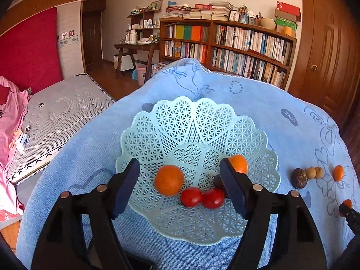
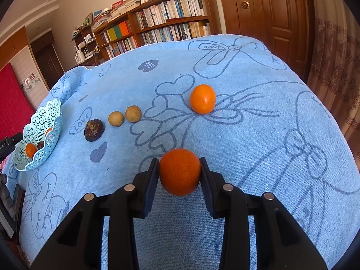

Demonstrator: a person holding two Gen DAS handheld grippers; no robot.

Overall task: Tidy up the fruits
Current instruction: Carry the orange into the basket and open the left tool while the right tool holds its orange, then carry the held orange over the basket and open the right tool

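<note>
Now the right claw pinches a round orange mandarin; the pale blue lattice plastic basket lies far leftward, beneath the spread left claw.

Long dark-wood bookshelf crammed with books stood ahead, panelled brown wooden door right, grey perforated mattress left.

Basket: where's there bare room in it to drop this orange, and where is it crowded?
The basket's far half, toward the bookshelf, is bare. Its near side is crowded: an orange, two tomatoes, a dark fruit and another orange sit by the open left gripper. The right gripper grips the orange.
</note>
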